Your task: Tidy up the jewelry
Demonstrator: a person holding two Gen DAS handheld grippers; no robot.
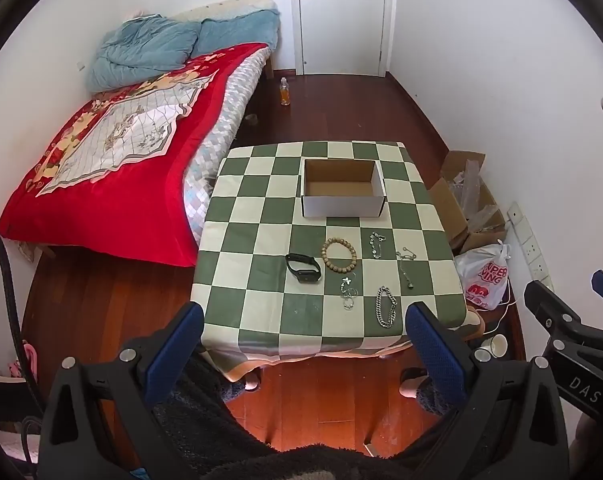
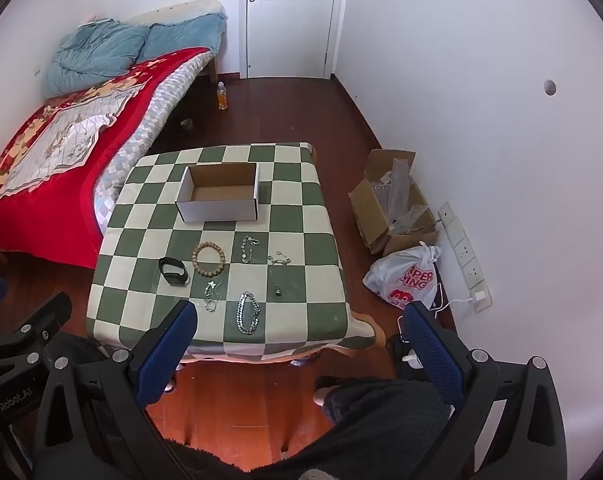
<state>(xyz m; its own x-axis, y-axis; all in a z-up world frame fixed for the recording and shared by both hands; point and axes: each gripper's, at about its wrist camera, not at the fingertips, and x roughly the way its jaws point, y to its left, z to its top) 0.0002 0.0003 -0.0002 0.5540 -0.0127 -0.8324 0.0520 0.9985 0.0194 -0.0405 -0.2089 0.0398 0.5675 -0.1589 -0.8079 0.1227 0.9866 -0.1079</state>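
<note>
An empty white cardboard box [image 1: 343, 188] [image 2: 220, 192] stands at the far middle of a small table with a green-and-cream checked cloth [image 1: 261, 232] [image 2: 301, 240]. In front of it lie a black smart band [image 1: 303, 267] [image 2: 173, 271], a wooden bead bracelet [image 1: 339, 254] [image 2: 208, 254], a thick silver chain [image 1: 386, 306] [image 2: 248, 313], and several thin silver pieces [image 1: 377, 245] [image 2: 248, 249]. My left gripper [image 1: 305, 332] and right gripper [image 2: 299, 330] are both open and empty, held back above the table's near edge.
A bed with a red blanket [image 1: 113, 152] stands left of the table. An open cardboard box [image 2: 393, 204] and a white plastic bag [image 2: 405, 276] sit on the floor at the right by the wall. A bottle [image 1: 285, 91] stands on the floor near the door.
</note>
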